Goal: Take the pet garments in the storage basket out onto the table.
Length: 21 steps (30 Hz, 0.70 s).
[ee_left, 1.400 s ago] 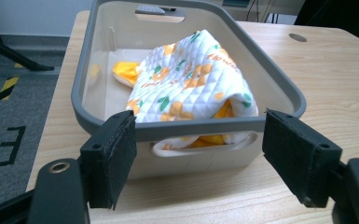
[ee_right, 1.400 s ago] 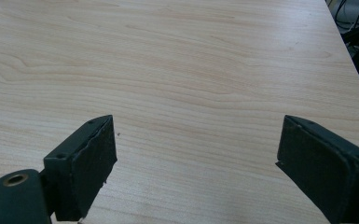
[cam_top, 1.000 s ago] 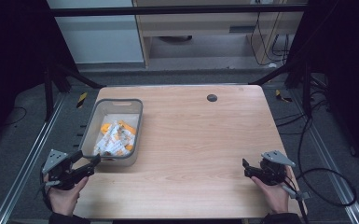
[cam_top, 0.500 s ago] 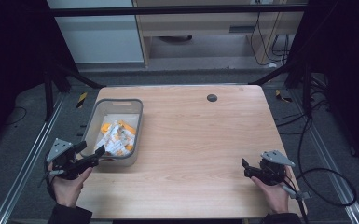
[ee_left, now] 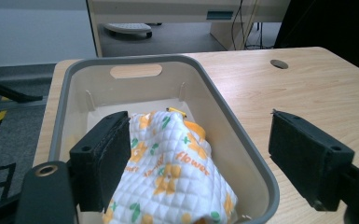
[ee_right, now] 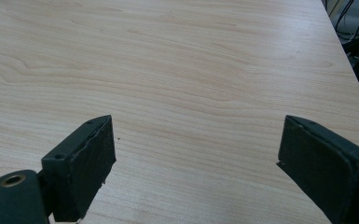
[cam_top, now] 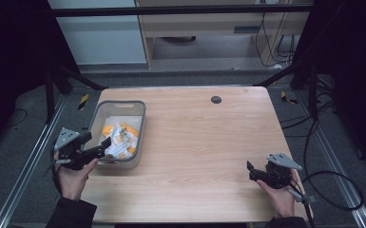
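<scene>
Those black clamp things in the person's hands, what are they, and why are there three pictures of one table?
They are hand-held grippers: a person squeezes each one to work two black jaws. The high view looks down from above the table. There the left gripper reaches over the near end of a grey bin, and the right gripper sits low over bare wood near the front right corner.

The other two pictures come from small cameras riding on the grippers, looking out along their jaws. The left gripper view shows the bin with a quilted cloth in it, white with orange flowers. The jaws have just been opening and stand wide, one inside the bin beside the cloth and one outside the wall. The right gripper view shows open jaws over plain tabletop.

Neither gripper holds anything.
</scene>
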Motion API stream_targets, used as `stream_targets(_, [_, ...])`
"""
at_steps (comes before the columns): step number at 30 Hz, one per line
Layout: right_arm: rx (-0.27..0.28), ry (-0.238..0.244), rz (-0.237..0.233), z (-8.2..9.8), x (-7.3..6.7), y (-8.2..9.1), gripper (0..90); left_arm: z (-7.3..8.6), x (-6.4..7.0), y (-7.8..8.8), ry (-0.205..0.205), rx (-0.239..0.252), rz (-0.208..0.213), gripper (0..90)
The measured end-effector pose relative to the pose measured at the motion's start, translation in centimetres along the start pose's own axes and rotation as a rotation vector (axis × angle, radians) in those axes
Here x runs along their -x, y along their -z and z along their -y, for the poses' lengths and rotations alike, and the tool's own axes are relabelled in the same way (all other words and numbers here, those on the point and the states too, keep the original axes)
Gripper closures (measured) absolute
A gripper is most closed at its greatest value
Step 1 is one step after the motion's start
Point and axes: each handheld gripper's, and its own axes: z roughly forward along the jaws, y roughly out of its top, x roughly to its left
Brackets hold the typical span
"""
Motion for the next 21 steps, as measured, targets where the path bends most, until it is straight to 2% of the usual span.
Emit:
stream_targets(3, [-0.006, 0.008, 0.002, 0.0, 0.0, 0.0, 11.0, -0.4, -0.1, -0.4, -0.004, -0.018, 0.006, 20.5])
stream_targets(12, [-0.008, 0.002, -0.009, 0.0, -0.1, 0.0, 10.9, -1.6, -0.5, -1.4, -0.036, -0.088, -0.02, 20.3])
stream_targets(21, [-0.023, 0.012, -0.015, 0.1, -0.1, -0.2, 10.9, -2.4, -0.8, -2.8, -0.041, -0.154, -0.025, 20.2])
